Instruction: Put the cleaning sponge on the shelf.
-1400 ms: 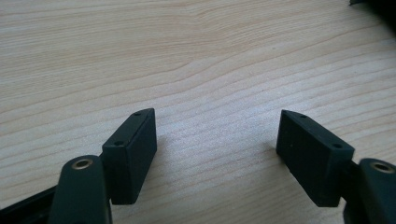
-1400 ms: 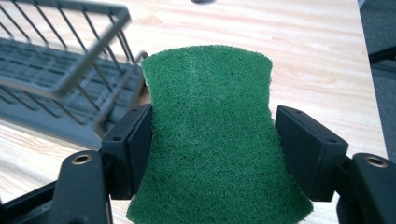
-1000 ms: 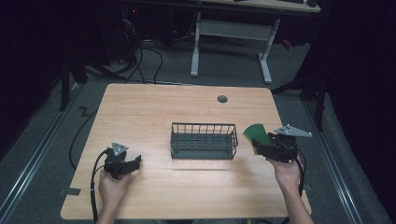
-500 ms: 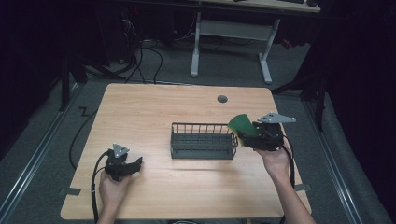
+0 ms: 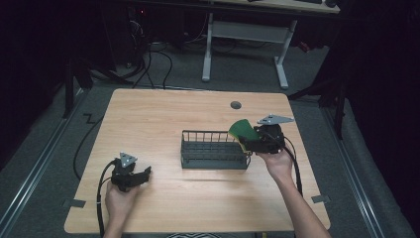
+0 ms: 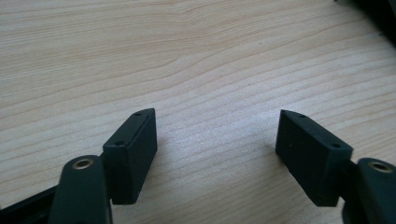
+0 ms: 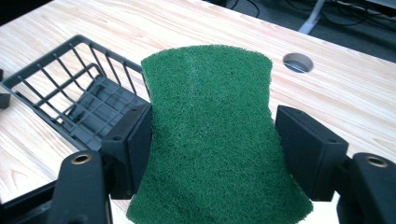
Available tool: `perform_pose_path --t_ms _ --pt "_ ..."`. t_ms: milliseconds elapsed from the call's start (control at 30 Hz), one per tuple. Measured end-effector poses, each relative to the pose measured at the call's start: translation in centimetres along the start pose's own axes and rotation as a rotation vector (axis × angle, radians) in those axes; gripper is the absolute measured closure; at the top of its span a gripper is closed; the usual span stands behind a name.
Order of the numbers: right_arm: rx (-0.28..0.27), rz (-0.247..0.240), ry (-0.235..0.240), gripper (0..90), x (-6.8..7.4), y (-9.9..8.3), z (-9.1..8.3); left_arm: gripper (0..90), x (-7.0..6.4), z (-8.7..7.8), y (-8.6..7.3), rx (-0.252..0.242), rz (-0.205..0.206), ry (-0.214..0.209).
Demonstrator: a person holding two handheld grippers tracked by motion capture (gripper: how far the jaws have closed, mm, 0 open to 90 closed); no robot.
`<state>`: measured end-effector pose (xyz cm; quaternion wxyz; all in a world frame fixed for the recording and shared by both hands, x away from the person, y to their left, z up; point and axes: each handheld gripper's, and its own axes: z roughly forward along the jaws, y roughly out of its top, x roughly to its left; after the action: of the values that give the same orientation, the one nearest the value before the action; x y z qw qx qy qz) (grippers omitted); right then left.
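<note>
Since a second ago the right gripper has carried the green rectangular scouring sponge leftward to the right end of the black wire basket, so a drop inside looks close; its jaws pinch the sponge's sides, while the left gripper rests spread near the table's left front

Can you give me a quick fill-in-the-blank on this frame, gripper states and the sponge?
1. The right gripper is shut on a ____ sponge.
2. The left gripper rests over bare table with its jaws ____.
3. The sponge is held at the ____ end of the wire basket, by the high view.

Missing words: green; open; right
</note>
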<state>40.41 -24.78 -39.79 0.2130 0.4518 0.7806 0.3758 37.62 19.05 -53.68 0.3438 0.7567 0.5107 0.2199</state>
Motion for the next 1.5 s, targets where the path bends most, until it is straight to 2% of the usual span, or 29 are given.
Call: perform_pose_path --t_ms 133,500,633,833,967,1200,1433,1500 --pt "0.017 -0.015 -0.004 30.5 0.2 0.4 0.8 30.7 0.0 0.0 0.0 0.000 -0.002 0.000" --pt "0.038 -0.032 0.030 30.4 1.4 1.2 2.0 30.7 0.0 0.0 0.0 0.000 -0.001 0.001" --pt "0.055 -0.054 0.021 30.3 1.9 1.0 2.6 30.7 0.0 0.0 0.0 0.000 -0.001 0.000" --pt "0.065 -0.063 0.010 30.3 2.0 0.9 3.5 30.6 0.0 0.0 0.0 0.000 -0.002 -0.001" --pt "0.096 -0.091 -0.006 30.1 2.2 0.6 4.1 30.6 0.0 0.0 0.0 -0.001 -0.003 -0.001" --pt "0.127 -0.106 0.000 30.2 2.2 0.3 4.5 30.6 0.0 0.0 0.0 0.000 -0.003 -0.001" --pt "0.139 -0.089 0.009 30.4 2.1 0.3 4.6 30.6 0.0 0.0 0.0 0.000 -0.001 -0.001" --pt "0.162 -0.097 0.006 30.6 2.2 0.3 4.8 30.6 0.0 0.0 0.0 0.000 -0.002 -0.001"
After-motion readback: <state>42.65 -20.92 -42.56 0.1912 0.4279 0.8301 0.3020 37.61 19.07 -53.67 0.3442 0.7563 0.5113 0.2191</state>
